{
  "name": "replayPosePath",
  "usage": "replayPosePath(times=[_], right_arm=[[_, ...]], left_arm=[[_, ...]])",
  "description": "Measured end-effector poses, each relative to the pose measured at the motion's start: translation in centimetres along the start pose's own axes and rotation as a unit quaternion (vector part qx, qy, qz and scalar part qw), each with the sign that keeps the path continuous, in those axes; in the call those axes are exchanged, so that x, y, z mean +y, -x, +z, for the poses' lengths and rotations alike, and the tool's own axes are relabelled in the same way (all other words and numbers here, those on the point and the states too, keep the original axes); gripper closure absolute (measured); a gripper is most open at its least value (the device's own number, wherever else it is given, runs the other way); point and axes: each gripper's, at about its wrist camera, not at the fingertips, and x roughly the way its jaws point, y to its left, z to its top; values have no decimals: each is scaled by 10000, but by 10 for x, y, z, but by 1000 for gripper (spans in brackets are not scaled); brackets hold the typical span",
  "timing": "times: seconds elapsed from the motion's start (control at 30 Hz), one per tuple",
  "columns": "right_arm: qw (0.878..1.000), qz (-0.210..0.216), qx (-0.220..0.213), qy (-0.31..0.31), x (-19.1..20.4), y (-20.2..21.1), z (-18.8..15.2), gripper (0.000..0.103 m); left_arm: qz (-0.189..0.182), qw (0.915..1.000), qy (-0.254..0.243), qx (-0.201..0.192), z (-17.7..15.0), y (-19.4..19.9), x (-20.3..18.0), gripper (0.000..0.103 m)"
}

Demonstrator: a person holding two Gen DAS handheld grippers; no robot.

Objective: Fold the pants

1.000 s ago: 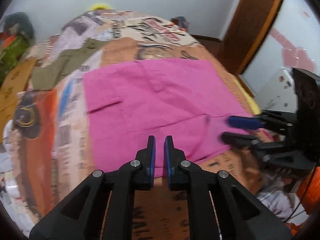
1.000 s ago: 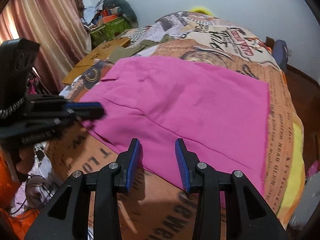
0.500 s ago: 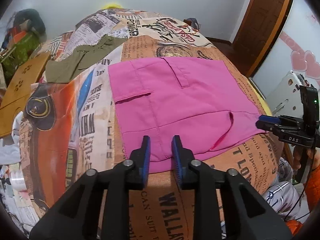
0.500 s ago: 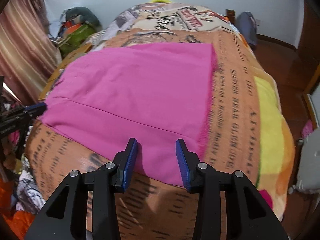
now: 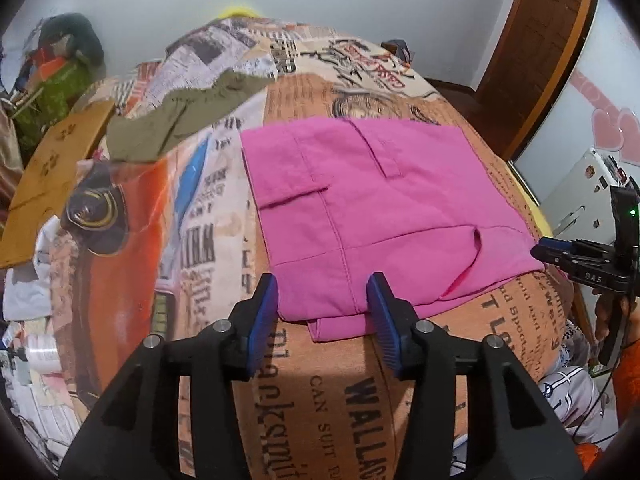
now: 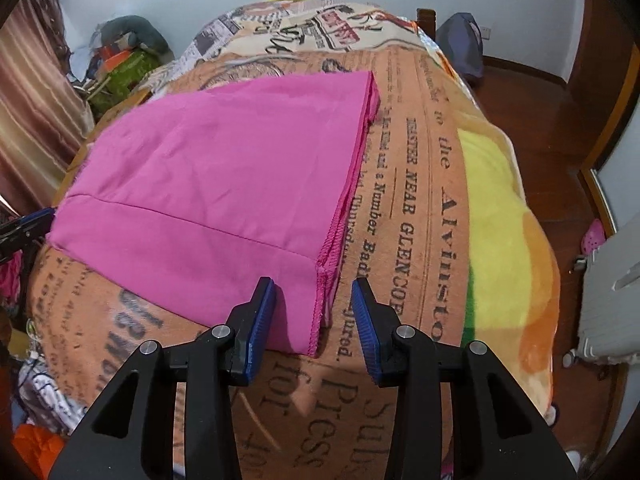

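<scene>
Pink pants (image 5: 372, 200) lie folded flat on a bed covered with a newspaper-print blanket (image 5: 340, 396). My left gripper (image 5: 324, 284) hovers at their near edge on the waistband side. Its jaws are opening, with the near corner of the fabric between the fingers and neither pad pressing on it. At the hem end, my right gripper (image 6: 313, 286) stands open astride the stitched hem corner of the pants (image 6: 224, 184); nothing is gripped. The right gripper (image 5: 560, 250) also shows at the pants' right corner in the left wrist view, and the left gripper (image 6: 28, 226) at the left edge of the right wrist view.
An olive garment (image 5: 184, 120) lies on the bed beyond the pants, next to a cardboard panel (image 5: 52, 168). Piled clutter (image 5: 60, 64) fills the far left corner. A wooden door (image 5: 540, 40) and a pale suitcase (image 6: 608, 292) stand right of the bed.
My left gripper's jaws went from shut to open, letting go at the near edge. My right gripper slid right along that edge to the hem corner, away from the left one.
</scene>
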Motion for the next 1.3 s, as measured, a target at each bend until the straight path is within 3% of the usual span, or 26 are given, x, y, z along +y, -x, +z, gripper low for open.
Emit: replayPosePath(times=[0.1, 0.27, 0.4, 0.5, 0.6, 0.8, 0.97, 1.13, 1.23, 1.3], right_arm=[[10000, 67, -35, 7, 2, 5, -2, 68], [9998, 201, 15, -53, 8, -8, -7, 70], [9995, 267, -64, -121, 7, -9, -5, 86], [9995, 8, -182, 253, 16, -7, -3, 97], [9966, -419, -226, 676, 23, -5, 1, 99], [9956, -684, 56, 638, 2, -19, 1, 100], [9971, -583, 70, 481, -4, -14, 6, 100], [9967, -590, -355, 421, -3, 9, 35, 97], [9963, -459, -621, 379, -2, 18, 56, 82], [9948, -440, -849, 364, 1, 22, 70, 67]], left_arm=[[289, 9995, -138, -36, -1, 2, 0, 55], [136, 9997, 163, 76, -8, -6, 11, 54], [50, 9995, 296, 89, -11, -7, 15, 54], [67, 9995, 295, 131, -10, -5, 16, 55], [-48, 9991, 382, 156, -7, -1, 19, 56], [7, 9990, 398, 182, -12, -3, 23, 55], [49, 9992, 359, 167, -7, -2, 21, 56], [288, 9993, 187, -160, 17, 10, 22, 56], [347, 9988, 212, -280, 35, 10, 26, 56], [394, 9983, 203, -367, 50, 6, 29, 56]])
